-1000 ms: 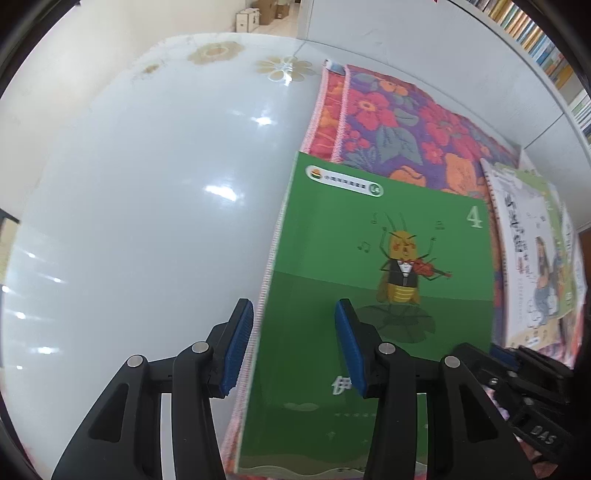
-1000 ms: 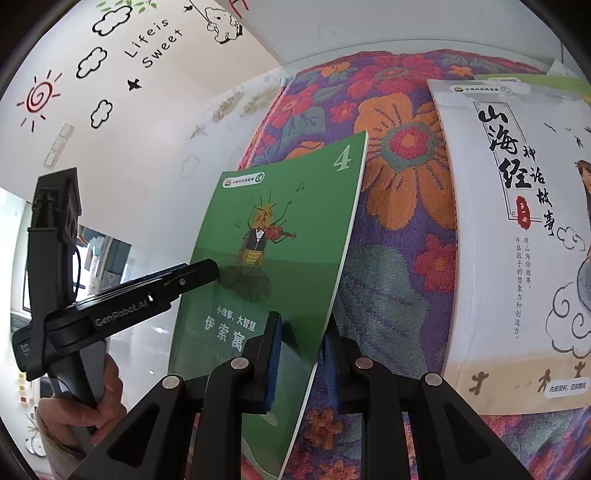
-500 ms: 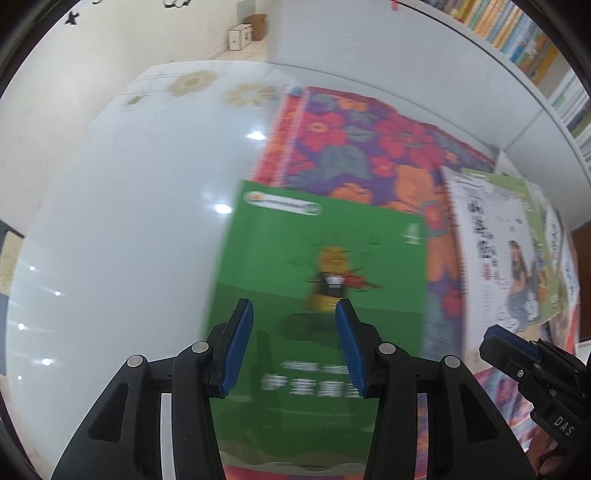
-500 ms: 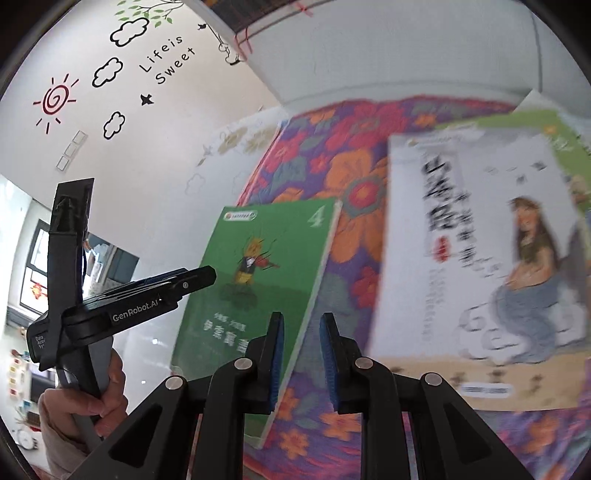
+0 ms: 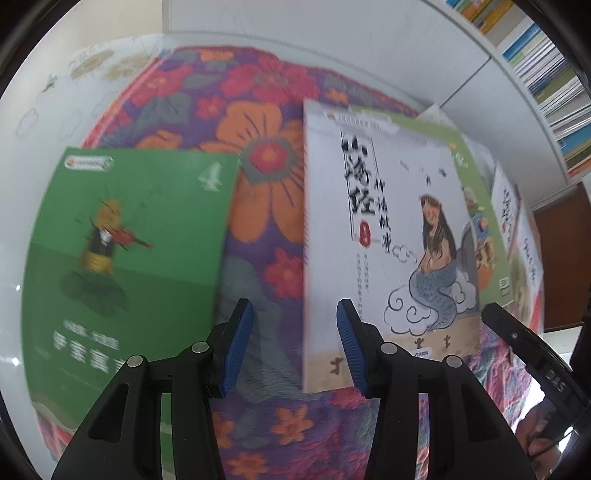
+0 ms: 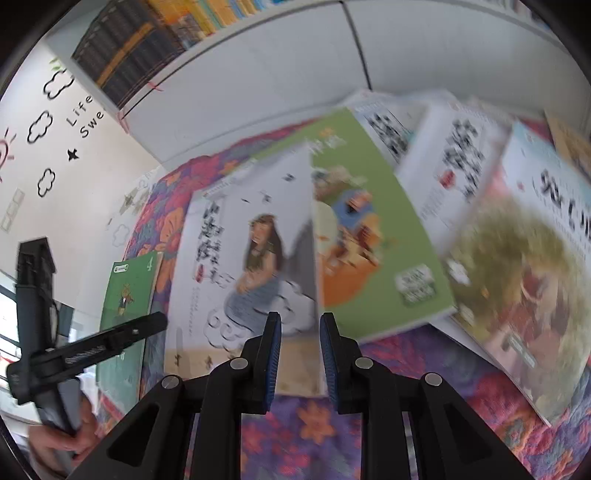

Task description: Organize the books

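Both grippers are empty and over the floral cloth (image 5: 266, 177). Left gripper (image 5: 294, 345): jaws apart with a clear gap, only cloth between the blue pads, nothing held. It sits between the green book (image 5: 122, 258) on its left, lying flat partly on the cloth and partly on the white table (image 5: 40, 122), and the white mermaid-cover book (image 5: 384, 236) on its right; its right pad overlaps that book's near-left corner in view, contact not confirmed. Right gripper (image 6: 300, 350): jaws narrow but not touching, nothing pinched, aimed at the near edge of the same white mermaid-cover book (image 6: 243, 266), close to where the light-green book (image 6: 369, 236) slides out from under it. Likely next step: picking the mermaid book off the fanned pile. To do it well, I'd come in low at the near edge, open the right jaws a little wider, and get one pad under the top cover only, so the light-green book below isn't dragged along. The left gripper could pin or lift the opposite corner. Beyond these, more books (image 6: 517, 258) fan out to the right, heavily blurred. Farthest back: a white cabinet (image 6: 295, 85) with shelved books (image 6: 147, 33) above.
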Demonstrator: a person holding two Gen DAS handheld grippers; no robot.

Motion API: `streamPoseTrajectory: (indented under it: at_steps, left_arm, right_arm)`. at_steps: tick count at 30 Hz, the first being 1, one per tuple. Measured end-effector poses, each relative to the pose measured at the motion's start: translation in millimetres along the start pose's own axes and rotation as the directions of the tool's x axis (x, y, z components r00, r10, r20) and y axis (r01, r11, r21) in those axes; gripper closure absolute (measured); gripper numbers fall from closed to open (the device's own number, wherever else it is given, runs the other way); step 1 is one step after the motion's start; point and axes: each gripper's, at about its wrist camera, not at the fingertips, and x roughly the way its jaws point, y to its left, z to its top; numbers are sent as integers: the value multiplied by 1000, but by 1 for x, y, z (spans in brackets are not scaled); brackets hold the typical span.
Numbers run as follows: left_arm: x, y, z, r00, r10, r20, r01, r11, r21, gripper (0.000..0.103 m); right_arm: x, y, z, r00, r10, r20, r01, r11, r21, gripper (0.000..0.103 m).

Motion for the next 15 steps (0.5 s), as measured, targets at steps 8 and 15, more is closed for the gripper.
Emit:
streamPoseTrajectory:
  at_steps: [8,15]
  left_arm:
    - [0,-10,-7,998,66,16,-65,998,-14,55]
    - [-1,-15,-24,996,87,23,-86,996,-25,53]
  right_arm:
    - [3,-4,-12,999,32,-42,-35,998,-51,73]
    - [18,-2,-19,990,80,-115,-85,996,-41,70]
